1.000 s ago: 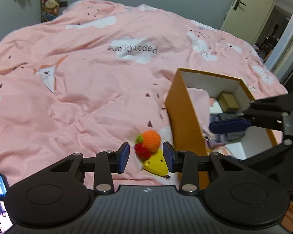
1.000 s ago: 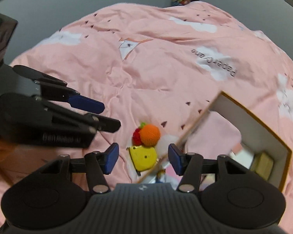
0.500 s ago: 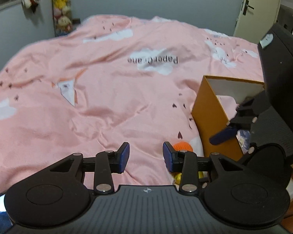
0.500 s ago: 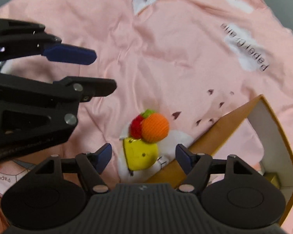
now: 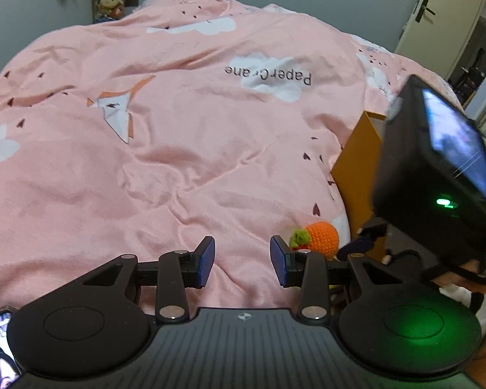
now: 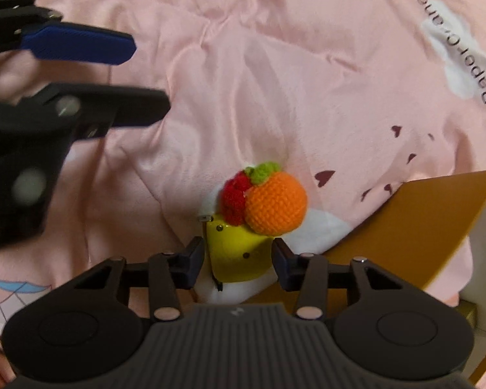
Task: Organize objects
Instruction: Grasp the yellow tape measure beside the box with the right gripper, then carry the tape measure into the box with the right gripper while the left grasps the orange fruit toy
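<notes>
A yellow wedge-shaped toy lies on the pink bedspread, with a crocheted orange-and-red fruit against its far end. My right gripper is open, its fingers on either side of the yellow toy, not closed on it. In the left wrist view the crocheted fruit shows just right of my left gripper, which is open and empty over the bedspread. An orange cardboard box stands to the right of the toys; it also shows in the left wrist view.
The pink bedspread fills both views. The right gripper's body and screen block the box in the left wrist view. The left gripper's fingers hover at the upper left of the right wrist view. A door stands at the far right.
My right gripper has moved down and forward until its fingers flank the yellow toy. My left gripper has drawn back and left, away from the toys.
</notes>
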Action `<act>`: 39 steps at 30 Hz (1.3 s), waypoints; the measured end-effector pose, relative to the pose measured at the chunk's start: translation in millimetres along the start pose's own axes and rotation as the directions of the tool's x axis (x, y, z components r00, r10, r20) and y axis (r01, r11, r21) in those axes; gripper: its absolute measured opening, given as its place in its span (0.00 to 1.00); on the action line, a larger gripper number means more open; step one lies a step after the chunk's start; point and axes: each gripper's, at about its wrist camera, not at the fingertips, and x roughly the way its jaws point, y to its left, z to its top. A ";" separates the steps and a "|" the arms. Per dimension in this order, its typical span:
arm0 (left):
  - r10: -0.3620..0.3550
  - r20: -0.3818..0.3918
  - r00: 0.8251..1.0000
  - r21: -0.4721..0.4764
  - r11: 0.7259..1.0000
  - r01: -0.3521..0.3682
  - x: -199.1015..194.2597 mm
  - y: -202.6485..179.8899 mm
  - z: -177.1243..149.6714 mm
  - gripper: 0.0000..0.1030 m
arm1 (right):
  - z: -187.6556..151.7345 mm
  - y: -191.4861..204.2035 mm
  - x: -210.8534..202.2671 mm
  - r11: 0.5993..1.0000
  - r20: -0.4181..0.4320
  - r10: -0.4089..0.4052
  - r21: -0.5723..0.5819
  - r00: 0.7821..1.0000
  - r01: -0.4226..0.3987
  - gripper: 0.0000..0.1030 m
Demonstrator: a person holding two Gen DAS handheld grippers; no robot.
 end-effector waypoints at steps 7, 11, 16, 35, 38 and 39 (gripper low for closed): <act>-0.029 -0.023 0.999 0.022 0.999 0.030 2.5 -0.3 -1.7 0.43 | 2.4 -0.7 17.6 1.000 -0.043 -0.002 -0.008 0.999 0.002 0.52; -0.049 -0.032 0.998 0.044 0.998 0.050 3.0 -3.3 -1.4 0.43 | -1.6 2.8 14.5 1.000 -0.028 -0.009 -0.025 1.000 0.009 0.51; -0.071 -0.029 0.997 0.068 0.995 0.072 -1.1 -5.2 1.4 0.43 | -13.0 7.9 -5.0 0.999 0.024 -0.007 -0.041 1.000 0.008 0.51; -0.124 -0.123 0.985 0.499 0.850 0.169 3.5 -66.3 1.6 0.46 | -103.0 -45.6 -140.9 0.992 0.295 -0.078 0.115 0.952 0.045 0.51; -0.161 -0.176 0.971 0.592 0.771 0.235 11.9 -76.8 0.5 0.46 | -126.5 -57.9 -133.7 0.984 0.249 -0.118 0.157 0.961 0.080 0.51; -0.173 -0.190 0.966 0.612 0.749 0.254 14.5 -78.8 -0.2 0.46 | -134.3 -61.5 -128.2 0.983 0.231 -0.121 0.163 0.965 0.084 0.51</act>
